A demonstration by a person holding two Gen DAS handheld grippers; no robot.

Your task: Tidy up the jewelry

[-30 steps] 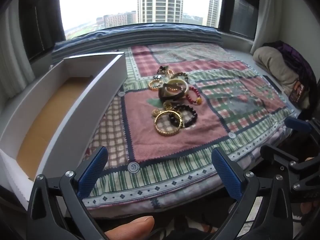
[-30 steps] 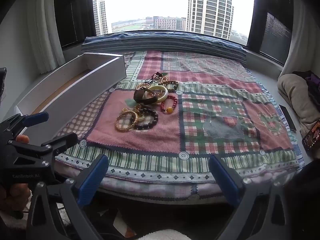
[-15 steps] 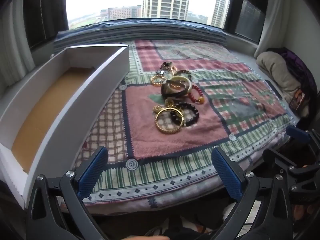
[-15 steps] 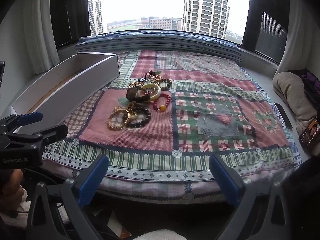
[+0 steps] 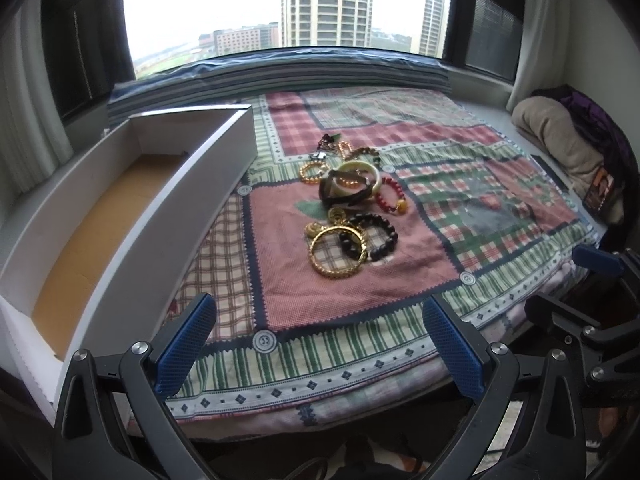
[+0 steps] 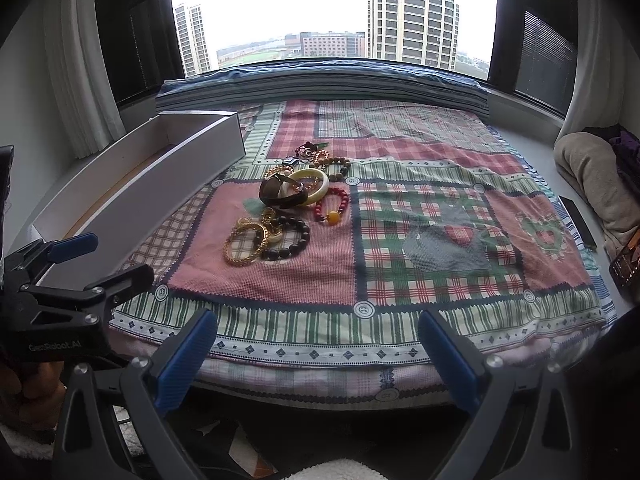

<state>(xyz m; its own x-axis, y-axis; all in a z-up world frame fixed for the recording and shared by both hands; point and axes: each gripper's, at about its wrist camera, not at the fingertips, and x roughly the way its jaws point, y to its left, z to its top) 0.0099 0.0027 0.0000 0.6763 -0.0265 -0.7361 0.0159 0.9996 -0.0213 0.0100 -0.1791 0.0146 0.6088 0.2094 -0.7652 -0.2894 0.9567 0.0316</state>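
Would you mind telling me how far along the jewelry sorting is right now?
Nothing looks sorted: the white box holds no jewelry. Nothing is in hand; the left gripper and right gripper are open and short of the pile. All pieces, like the gold bangle, remain on the patchwork cloth.

Near strip of patchwork cloth (image 5: 344,336) bare between left tongs (image 5: 320,344) and jewelry heap (image 5: 352,216): straight approach free. Right tongs (image 6: 316,356) face same bare strip; wide bare cloth right of heap. Long white box (image 5: 132,216) lies along left edge of cloth, tall near wall blocks low sideways pass; top open, inside bare. Heap tangled, pieces overlapping, little room between them. Folded beige bundle (image 6: 592,176) and dark flat item (image 6: 578,216) on far right, well apart from heap.
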